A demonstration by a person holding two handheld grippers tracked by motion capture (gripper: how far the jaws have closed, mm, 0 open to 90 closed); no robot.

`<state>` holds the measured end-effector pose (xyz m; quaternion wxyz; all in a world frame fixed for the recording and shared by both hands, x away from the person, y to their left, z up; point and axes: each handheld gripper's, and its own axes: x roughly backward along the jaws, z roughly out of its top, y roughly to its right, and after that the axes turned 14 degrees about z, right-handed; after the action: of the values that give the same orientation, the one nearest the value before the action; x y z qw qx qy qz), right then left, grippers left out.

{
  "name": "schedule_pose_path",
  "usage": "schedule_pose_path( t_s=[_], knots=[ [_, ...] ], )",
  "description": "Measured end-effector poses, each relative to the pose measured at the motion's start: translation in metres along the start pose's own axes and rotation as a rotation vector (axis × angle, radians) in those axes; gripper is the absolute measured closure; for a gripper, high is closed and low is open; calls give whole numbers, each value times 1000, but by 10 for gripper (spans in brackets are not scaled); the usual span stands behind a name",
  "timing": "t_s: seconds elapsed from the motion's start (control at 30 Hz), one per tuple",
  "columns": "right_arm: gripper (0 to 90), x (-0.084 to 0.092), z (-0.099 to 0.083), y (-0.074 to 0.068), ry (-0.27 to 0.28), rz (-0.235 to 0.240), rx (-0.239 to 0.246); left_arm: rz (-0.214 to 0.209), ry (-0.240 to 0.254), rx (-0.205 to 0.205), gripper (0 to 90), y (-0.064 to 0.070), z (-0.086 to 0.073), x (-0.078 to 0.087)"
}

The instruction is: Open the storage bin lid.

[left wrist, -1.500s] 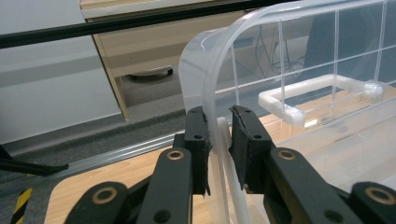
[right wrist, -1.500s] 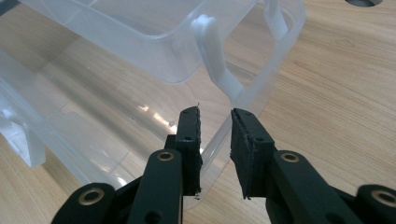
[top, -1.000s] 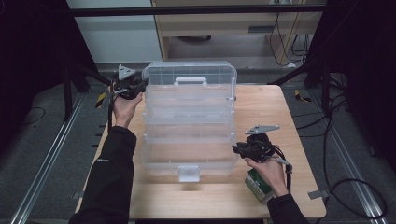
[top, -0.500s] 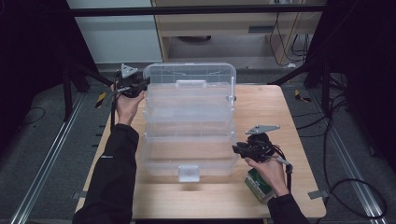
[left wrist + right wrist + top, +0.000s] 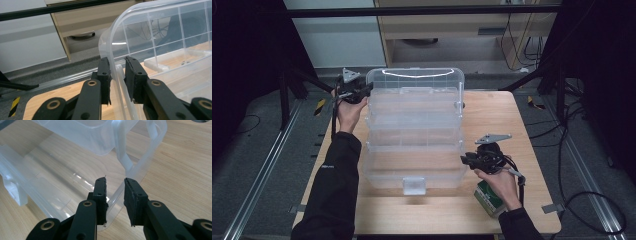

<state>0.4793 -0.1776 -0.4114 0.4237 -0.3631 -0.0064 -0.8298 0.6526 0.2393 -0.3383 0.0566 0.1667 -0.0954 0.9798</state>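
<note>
At the table's far left, the left gripper point(image 5: 364, 91) has its 2 jaws straddling the raised lid's point(image 5: 140, 30) edge, a gap showing on one side. Near the right front, the right gripper point(image 5: 466, 160) straddles the clear box's point(image 5: 412, 145) rim, jaws spread, a green carton point(image 5: 488, 199) under that hand.

High view: fixed above the person's side of the bench point(image 5: 522, 115), facing forward and down, distant enough to take in the whole benchtop and surrounding floor; left gripper view: rides low behind its own fingers point(image 5: 104, 75), very near, facing along them toward the rim of the clear plastic organiser box point(image 5: 160, 30) with floor and cabinet beyond; right gripper view: likewise close, tilted down over its fingers point(image 5: 100, 195) onto the box's near corner and bench wood; shared by all three: the box and benchtop.
</note>
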Motion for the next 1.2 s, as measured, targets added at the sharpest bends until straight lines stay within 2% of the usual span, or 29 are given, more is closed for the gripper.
schedule_pose_path(
  t_s=[0.07,0.13,0.3,0.4,0.43,0.63,0.67,0.73,0.83,0.97,1.0,1.07,1.17,1.2],
  knots=[
    [719,0,0,0,-1,1,0,8,-6,-8,735,0,-1,-1],
    [719,0,0,0,0,3,-1,3,-11,3,731,-2,-2,-2],
    [719,0,0,1,1,7,3,13,-5,-14,765,-12,-1,4],
    [703,0,0,1,-9,0,-6,23,-1,-1,769,-20,-3,10],
    [697,-1,0,1,-6,15,-16,18,-5,7,773,-22,-4,13],
    [695,0,-1,3,-1,31,-16,-9,1,3,748,-34,-11,41],
    [695,0,-1,3,2,34,-16,-12,-4,-14,742,-35,-13,48],
    [695,0,-1,3,3,34,-15,-35,-8,-21,740,-37,-18,60],
    [695,0,-1,3,2,33,-15,-59,-21,-43,731,-38,-29,76],
    [694,0,-1,3,-1,33,-14,-91,-30,-16,706,-40,-51,102],
    [693,0,0,3,-2,32,-13,-94,-32,-28,703,-40,-54,107],
    [693,0,0,3,-4,32,-14,-116,-41,-22,684,-39,-66,118],
    [692,0,0,3,-5,35,-16,-126,-64,-16,658,-36,-83,128],
    [692,0,0,3,-5,34,-16,-137,-67,2,652,-35,-89,130]
  ],
)
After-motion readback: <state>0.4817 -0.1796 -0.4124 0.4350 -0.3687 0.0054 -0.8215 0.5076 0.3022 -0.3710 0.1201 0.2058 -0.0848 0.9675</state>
